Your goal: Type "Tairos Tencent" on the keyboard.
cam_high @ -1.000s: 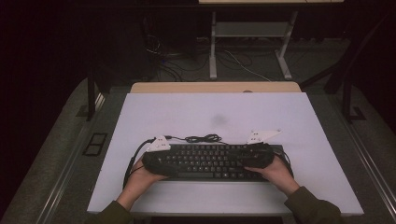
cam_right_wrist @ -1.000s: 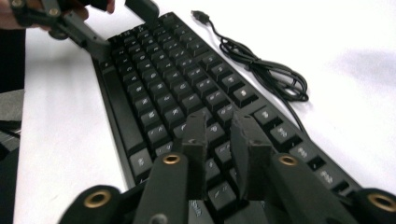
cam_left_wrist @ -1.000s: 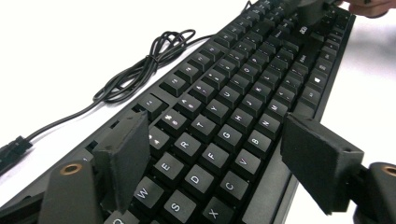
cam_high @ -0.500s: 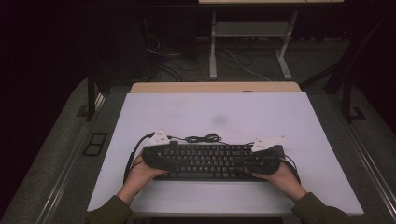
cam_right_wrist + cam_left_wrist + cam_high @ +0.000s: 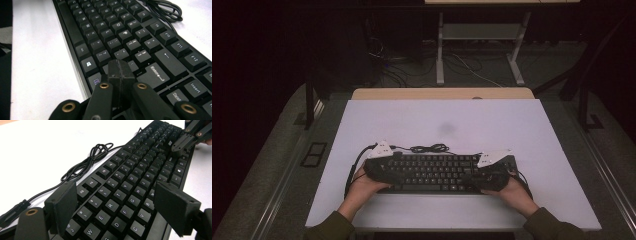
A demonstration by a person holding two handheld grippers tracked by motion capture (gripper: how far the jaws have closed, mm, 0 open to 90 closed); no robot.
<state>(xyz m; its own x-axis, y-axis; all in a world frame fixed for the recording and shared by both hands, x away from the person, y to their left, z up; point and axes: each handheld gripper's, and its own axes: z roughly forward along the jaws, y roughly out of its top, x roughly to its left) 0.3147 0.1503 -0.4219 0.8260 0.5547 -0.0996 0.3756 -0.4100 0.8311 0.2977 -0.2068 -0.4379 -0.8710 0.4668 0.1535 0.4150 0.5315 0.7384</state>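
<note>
- Centrally, a black rectangular keyboard (image 5: 439, 172) lies flat near the front edge of the matte white table (image 5: 452, 120); its square keycaps bear pale legends.
- Left gripper (image 5: 120, 205) — its two blocky, matte black pads stand wide apart above the keys at the keyboard's left end, gripping nothing.
- Right gripper (image 5: 121, 72) — its jaws have just been closing and now meet pad to pad, nothing between them, with the tip over the keys beside Enter.
- A thin, glossy black cable (image 5: 82, 166) lies in loose loops on the table just behind the keyboard.
</note>
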